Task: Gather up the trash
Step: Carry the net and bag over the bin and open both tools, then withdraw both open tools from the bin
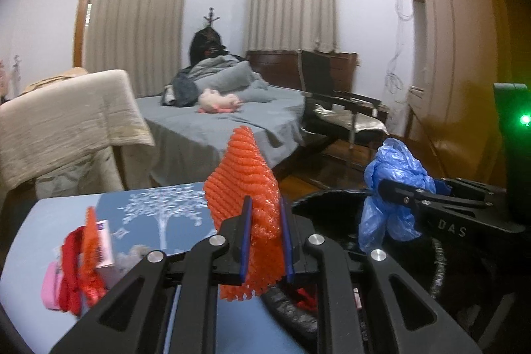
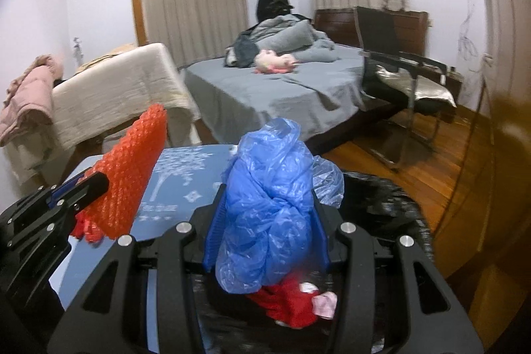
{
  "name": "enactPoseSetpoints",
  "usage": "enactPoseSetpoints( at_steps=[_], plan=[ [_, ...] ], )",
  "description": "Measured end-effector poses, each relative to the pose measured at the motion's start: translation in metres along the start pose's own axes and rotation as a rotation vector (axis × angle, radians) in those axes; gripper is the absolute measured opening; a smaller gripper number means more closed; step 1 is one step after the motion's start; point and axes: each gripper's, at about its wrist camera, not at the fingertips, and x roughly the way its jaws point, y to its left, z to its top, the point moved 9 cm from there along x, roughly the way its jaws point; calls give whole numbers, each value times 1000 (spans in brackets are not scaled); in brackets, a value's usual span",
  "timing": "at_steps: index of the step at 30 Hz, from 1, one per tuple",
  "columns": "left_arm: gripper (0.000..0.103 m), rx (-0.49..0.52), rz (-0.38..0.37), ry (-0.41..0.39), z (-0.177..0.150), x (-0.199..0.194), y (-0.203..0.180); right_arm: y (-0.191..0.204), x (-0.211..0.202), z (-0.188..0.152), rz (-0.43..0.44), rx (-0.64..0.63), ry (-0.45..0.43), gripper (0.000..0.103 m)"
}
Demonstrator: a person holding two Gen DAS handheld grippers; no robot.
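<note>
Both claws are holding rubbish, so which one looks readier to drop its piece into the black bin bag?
The right claw: its blue plastic bag hangs over the black bin bag, while the left claw's orange foam net looks nearer the table.

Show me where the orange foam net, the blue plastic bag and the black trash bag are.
orange foam net [image 1: 245, 184], left wrist view, its ribbed middle.
blue plastic bag [image 2: 268, 208], right wrist view, its crumpled middle.
black trash bag [image 2: 378, 201], right wrist view, its rim.

The room was lit dimly and evenly from indoors, with soft shadows. Strong fisheye bending and black vignetting were seen at the edges. The right-hand side was smeared by an orange-brown blur, and a green indicator light glared there. Fine detail was softened throughout.
</note>
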Motion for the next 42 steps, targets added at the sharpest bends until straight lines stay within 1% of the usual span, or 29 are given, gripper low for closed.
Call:
enactPoseSetpoints(
  at_steps=[8,17,19,20,21,22,23,24,26,27,28,29,31,32,36,40,42],
  plan=[
    [16,30,-93,28,-4,31,-48,-49,4,-12,-82,19,15,43],
    [16,40,-176,79,-15,70,-83,-93,15,-22,-145,43,39,45],
    [18,38,-198,92,-18,76,-88,-101,18,-25,-157,49,46,45],
    [22,34,-213,99,-20,79,-90,-104,20,-26,-164,52,51,46],
    [33,29,-226,106,-21,82,-91,-107,22,-27,-170,55,55,47],
    [42,25,-230,109,-21,83,-91,-110,23,-29,-176,57,58,51],
    [46,16,-236,112,-23,84,-90,-112,25,-29,-179,58,60,58],
    [50,12,-237,113,-23,83,-88,-114,25,-30,-187,59,60,63],
    [54,9,-231,113,-24,80,-82,-117,25,-31,-197,61,53,72],
    [58,11,-224,111,-23,79,-80,-116,24,-32,-200,62,53,76],
    [63,14,-214,108,-23,77,-77,-117,24,-32,-205,63,53,84],
    [66,16,-199,103,-22,73,-71,-117,22,-33,-216,65,46,91],
    [77,20,-160,89,-20,65,-58,-115,18,-32,-221,71,30,94],
    [79,21,-140,83,-19,60,-51,-114,17,-32,-219,78,28,97],
    [93,14,-85,61,-12,45,-26,-106,14,-29,-203,98,22,97],
    [97,3,-39,41,-9,26,-4,-82,9,-25,-170,89,9,97],
    [97,-1,-10,30,-10,14,9,-64,10,-23,-144,79,5,97]
  ],
)
